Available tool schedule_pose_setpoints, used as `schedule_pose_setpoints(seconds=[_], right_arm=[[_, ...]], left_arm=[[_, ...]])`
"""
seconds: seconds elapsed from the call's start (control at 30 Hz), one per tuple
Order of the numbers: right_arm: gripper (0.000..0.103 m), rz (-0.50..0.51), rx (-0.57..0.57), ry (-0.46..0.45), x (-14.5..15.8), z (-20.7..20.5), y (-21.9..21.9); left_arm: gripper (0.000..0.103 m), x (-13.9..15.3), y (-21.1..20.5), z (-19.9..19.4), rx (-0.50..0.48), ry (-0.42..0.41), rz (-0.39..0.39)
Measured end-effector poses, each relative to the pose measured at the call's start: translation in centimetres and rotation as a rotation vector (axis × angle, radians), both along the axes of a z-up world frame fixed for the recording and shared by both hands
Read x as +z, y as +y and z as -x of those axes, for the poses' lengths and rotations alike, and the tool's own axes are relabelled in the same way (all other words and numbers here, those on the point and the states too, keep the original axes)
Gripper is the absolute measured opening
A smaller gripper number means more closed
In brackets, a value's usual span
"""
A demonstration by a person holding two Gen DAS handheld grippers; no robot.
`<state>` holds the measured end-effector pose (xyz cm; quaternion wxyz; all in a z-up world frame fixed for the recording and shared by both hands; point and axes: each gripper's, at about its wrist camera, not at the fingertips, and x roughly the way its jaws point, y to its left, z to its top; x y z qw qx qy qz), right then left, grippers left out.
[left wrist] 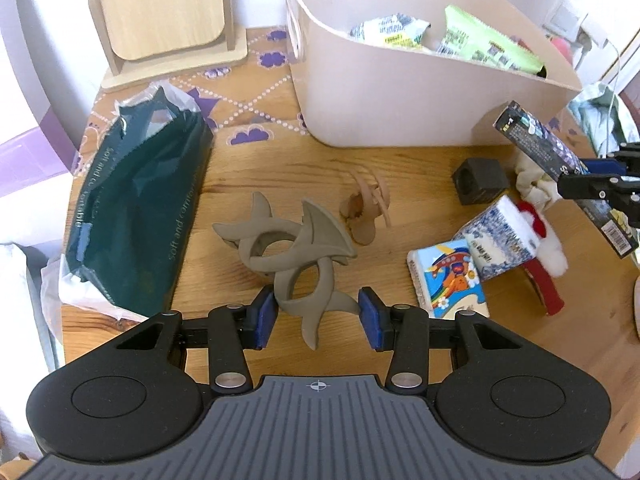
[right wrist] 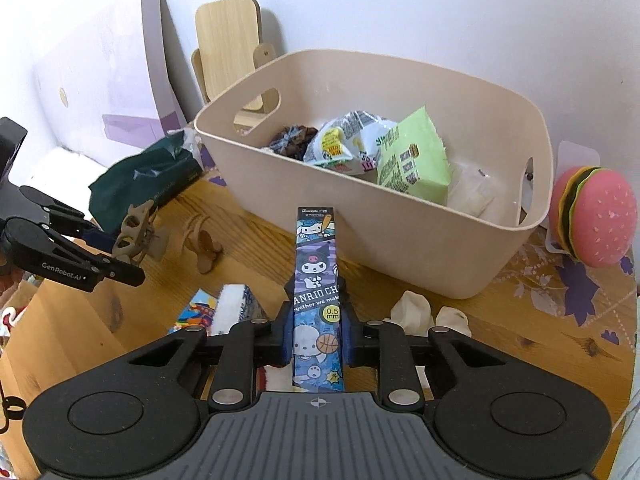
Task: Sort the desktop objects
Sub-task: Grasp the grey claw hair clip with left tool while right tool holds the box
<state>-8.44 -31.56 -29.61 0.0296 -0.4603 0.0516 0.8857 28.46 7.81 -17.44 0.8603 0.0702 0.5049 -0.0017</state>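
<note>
Clutter is lying across the wooden surface [left wrist: 248, 168], and each camera is catching things the other is missing. The left wrist view is showing, from left to right, a dark green tissue pack [left wrist: 136, 208] at 9 o'clock, a grey hair claw [left wrist: 288, 248] at centre, a tan hair claw [left wrist: 366, 210] just beyond it, a black cube [left wrist: 480, 180] at 2 o'clock and two small printed tissue packets [left wrist: 476, 260] at 3 o'clock; the cube is hidden from the other camera. The right wrist view alone is showing a pink burger-shaped toy [right wrist: 596, 216] at 3 o'clock beside the beige bin [right wrist: 360, 236], and the bin's full contents, snack packets [right wrist: 380, 148] and a dark item I cannot identify.

The left gripper [left wrist: 318, 314] is standing partly spread, its blue pads flanking the near end of the grey hair claw; the left pad is sitting right against it, but whether the right pad is touching I cannot tell. The right gripper [right wrist: 318, 334] is pinching a long cartoon-printed pen box [right wrist: 318, 280], which is pointing toward 12 o'clock with its far end near the bin's front wall.
</note>
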Motion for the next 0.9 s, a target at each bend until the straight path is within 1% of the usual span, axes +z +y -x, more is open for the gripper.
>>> schedule_pose_setpoints(seconds=[0.27,0.6,0.73,0.9], right_arm=[[0.022,-0.019,-0.017,0.058,2.6,-1.1,-0.6],[0.022,-0.064,-0.050,0.150,7.1,-2.6,-0.6],[0.022,-0.087,-0.067,0.182,8.6,-2.7,-0.1],[0.022,-0.118,-0.087,0.209,9.8,-2.1,0.7]], left_arm=[[0.045,3.0,-1.1,0.5,-0.041,-0.071,-0.001],[0.045,6.8,-3.0,0.5,-0.118,-0.162,-0.007],[0.045,8.2,-4.0,-0.1,-0.148,-0.195,-0.013],[0.045,9.9,-5.4,-1.8,-0.180,-0.247,-0.014]])
